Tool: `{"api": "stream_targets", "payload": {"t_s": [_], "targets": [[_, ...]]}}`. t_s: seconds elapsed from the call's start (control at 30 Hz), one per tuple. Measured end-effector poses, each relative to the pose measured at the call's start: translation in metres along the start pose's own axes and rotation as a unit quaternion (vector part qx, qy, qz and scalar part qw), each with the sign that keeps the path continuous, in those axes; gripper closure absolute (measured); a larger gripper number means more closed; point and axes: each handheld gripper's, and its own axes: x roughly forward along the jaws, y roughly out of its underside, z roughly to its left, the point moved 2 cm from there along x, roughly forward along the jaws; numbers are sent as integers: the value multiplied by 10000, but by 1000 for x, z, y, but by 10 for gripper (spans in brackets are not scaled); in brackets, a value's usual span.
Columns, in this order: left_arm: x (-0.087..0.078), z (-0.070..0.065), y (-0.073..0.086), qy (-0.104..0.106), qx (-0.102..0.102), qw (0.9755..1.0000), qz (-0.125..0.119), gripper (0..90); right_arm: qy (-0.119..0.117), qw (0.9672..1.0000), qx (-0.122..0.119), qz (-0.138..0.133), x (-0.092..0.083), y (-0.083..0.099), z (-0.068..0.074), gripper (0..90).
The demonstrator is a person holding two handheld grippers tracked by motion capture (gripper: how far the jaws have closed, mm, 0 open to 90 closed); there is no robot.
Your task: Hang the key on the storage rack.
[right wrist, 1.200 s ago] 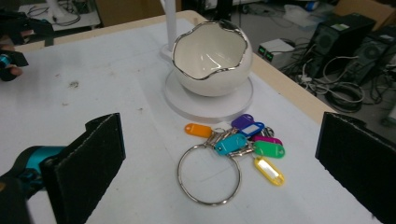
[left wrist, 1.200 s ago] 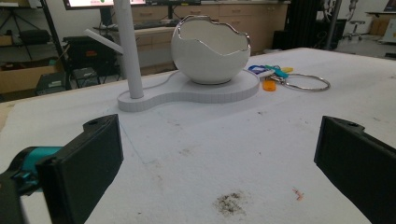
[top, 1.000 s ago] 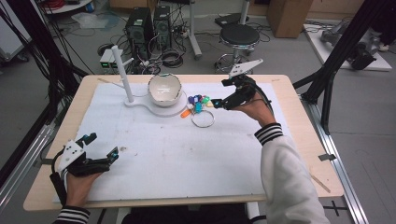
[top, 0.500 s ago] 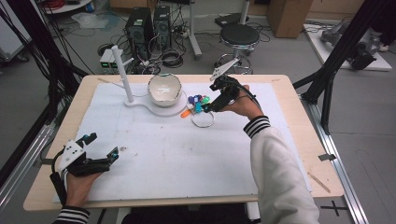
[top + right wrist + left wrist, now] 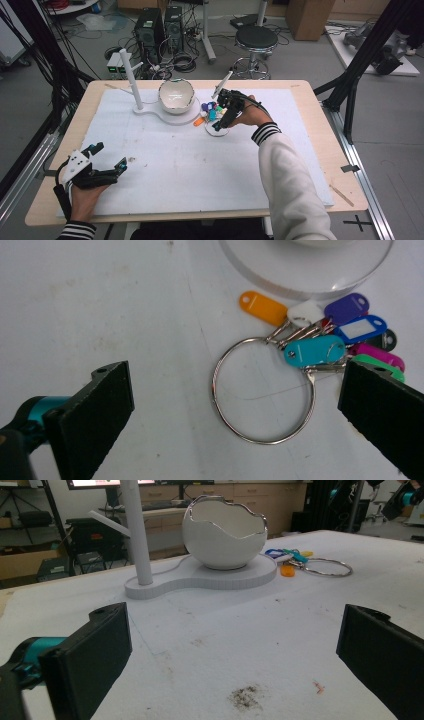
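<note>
The left gripper [image 5: 107, 157] sits at the lower left of the high view, jaws apart over bare mat [image 5: 200, 170]. Up centre stands the bowl [image 5: 176, 95] on its stand. Right of it, the right gripper [image 5: 220, 122] hangs jaws apart over the key ring [image 5: 263, 390] with coloured tags [image 5: 315, 351].

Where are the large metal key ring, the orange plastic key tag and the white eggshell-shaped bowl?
Large metal key ring [image 5: 235, 431]: right gripper view, lower left arc of the wire.
Orange plastic key tag [image 5: 262, 308]: right gripper view, middle of its face.
White eggshell-shaped bowl [image 5: 222, 545]: left gripper view, outer front wall.
</note>
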Motion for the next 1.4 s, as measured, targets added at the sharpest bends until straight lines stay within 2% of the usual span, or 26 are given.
{"api": "stream_targets", "payload": {"t_s": [0.13, 0.33, 0.4, 0.63, 0.77, 0.97, 1.2, 1.23, 1.4], "targets": [[0, 0, 0, 2, 18, 10000, 6, 17, -33, 9996, -74, 286, 12, -2, 3, 9], [0, 0, 0, 4, 23, 10000, 6, 17, -74, 9972, -244, 700, 29, -3, 7, 10], [0, 0, 0, 5, 23, 10000, 6, 17, -63, 9964, -333, 776, 34, -4, 8, 10], [0, 0, 0, 11, 23, 10000, 6, 17, -188, 9945, -353, 968, 44, -3, 7, 41], [0, 0, 0, 8, 21, 10000, 6, 17, -201, 9916, -371, 1219, 52, -2, 9, 69], [0, 0, 0, 11, 28, 10000, 7, 17, -160, 9878, -490, 1467, 57, -2, 9, 172], [0, 0, 0, 11, 21, 10000, 7, 17, -192, 9864, -387, 1584, 60, -2, 8, 251], [0, 0, 0, 12, 19, 10000, 3, 17, -209, 9856, -426, 1625, 62, -3, 7, 304], [0, 0, 0, 15, 23, 10000, -3, 17, -278, 9833, -486, 1731, 64, -5, 7, 438]]}}
